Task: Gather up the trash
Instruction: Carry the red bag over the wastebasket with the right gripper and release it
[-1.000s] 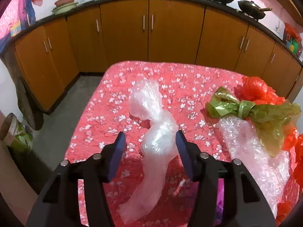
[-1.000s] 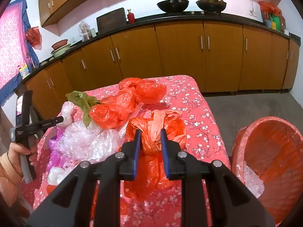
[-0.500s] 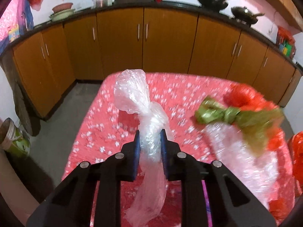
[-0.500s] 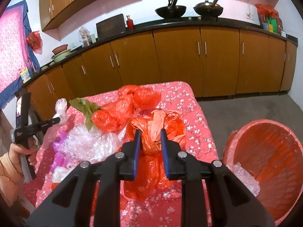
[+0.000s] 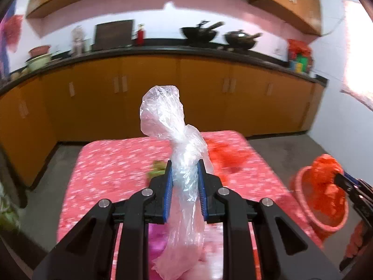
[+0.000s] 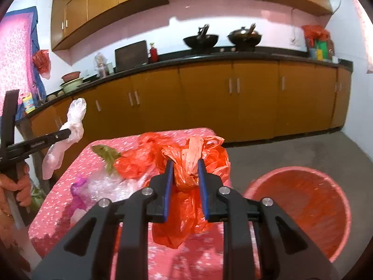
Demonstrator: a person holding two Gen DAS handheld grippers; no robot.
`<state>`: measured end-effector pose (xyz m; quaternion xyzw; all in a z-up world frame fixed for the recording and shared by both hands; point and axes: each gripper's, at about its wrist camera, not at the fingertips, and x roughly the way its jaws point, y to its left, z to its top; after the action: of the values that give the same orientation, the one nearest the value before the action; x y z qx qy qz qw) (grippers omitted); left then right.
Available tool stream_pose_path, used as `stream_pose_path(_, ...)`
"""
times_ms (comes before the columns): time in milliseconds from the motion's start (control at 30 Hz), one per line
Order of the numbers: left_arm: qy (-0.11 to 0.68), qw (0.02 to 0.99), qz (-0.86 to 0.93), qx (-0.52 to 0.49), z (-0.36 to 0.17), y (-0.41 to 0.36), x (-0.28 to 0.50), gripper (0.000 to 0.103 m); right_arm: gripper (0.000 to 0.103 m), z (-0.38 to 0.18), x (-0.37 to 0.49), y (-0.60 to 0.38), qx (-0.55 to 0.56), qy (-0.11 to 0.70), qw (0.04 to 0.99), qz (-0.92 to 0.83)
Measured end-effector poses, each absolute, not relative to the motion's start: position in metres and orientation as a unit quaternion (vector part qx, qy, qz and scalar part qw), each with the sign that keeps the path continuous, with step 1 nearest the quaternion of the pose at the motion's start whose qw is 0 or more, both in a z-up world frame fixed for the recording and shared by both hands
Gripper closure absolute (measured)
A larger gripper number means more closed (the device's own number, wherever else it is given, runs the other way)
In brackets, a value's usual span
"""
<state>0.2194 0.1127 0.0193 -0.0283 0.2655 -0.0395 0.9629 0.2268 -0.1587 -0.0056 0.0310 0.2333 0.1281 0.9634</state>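
My left gripper [image 5: 185, 175] is shut on a knotted clear plastic bag [image 5: 172, 126], lifted above the red flowered table [image 5: 112, 170]. The right wrist view shows the same clear bag [image 6: 74, 119] held high at the left by that gripper [image 6: 68, 132]. My right gripper [image 6: 185, 175] is shut on a crumpled orange plastic bag [image 6: 186, 161], raised off the table [image 6: 60, 205]. In the left wrist view that orange bag [image 5: 326, 182] hangs over the red bin [image 5: 300, 186] at the right. The red bin [image 6: 300, 200] stands on the floor right of the table.
More trash lies on the table: an orange bag [image 6: 132, 163], a green wrapper [image 6: 107, 154], clear bubble wrap [image 6: 105, 186] and a purple scrap [image 6: 78, 184]. Orange cabinets [image 6: 209, 102] run behind, with pans on the counter. A person's hand [image 6: 19, 186] holds the left gripper's handle.
The left gripper closed on the clear bag and lifted it, swinging right. The right gripper rose with the orange bag and shifted toward the bin.
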Motion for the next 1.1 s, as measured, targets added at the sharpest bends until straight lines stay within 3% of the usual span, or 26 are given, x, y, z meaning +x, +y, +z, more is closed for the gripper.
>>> stream_pose_path(633,0.255,0.946,-0.198,0.012,0.02,-0.042,0.206,0.083,0.082,0.007,0.18,-0.298,0.048,0.212,0.976,-0.004)
stream_pose_path(1100,0.272,0.924,-0.269,0.026,-0.004,-0.123,0.206,0.083,0.082,-0.01,0.174,-0.34,0.062,0.219,0.973,-0.043)
